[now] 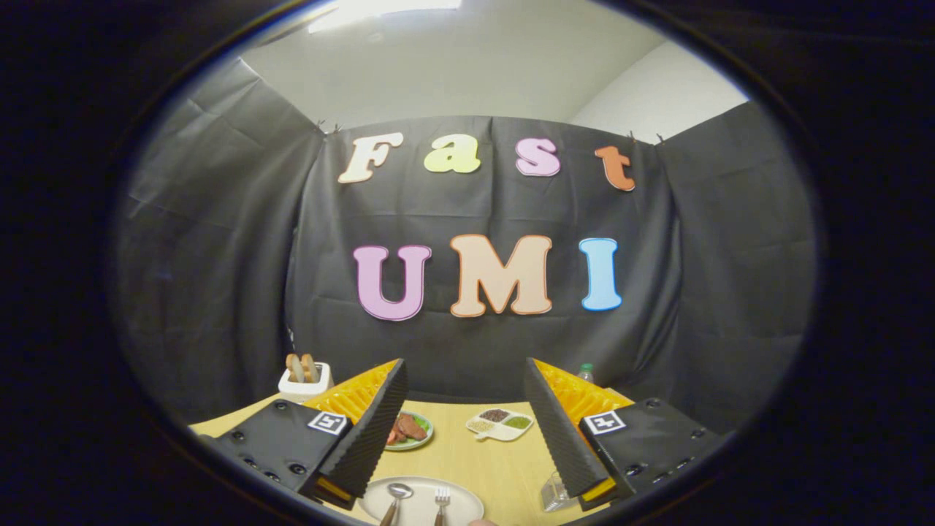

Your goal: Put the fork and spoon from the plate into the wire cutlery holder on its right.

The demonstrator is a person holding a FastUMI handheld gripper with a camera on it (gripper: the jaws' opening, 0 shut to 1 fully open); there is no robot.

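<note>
Tongs [465, 431]: fingers spread wide, grasping nothing, raised over the table [497, 464].
Plate [422, 502]: on the table, low between the fingers.
Spoon [397, 495]: on the plate, nearer the left finger, bowl pointing ahead.
Fork [441, 501]: on the plate, just right of the spoon, tines ahead.
Holder [555, 494]: partly hidden by the right finger, right of the plate.
Beyond fingers: food dish [409, 431], divided tray [500, 424], toaster [303, 380].
</note>
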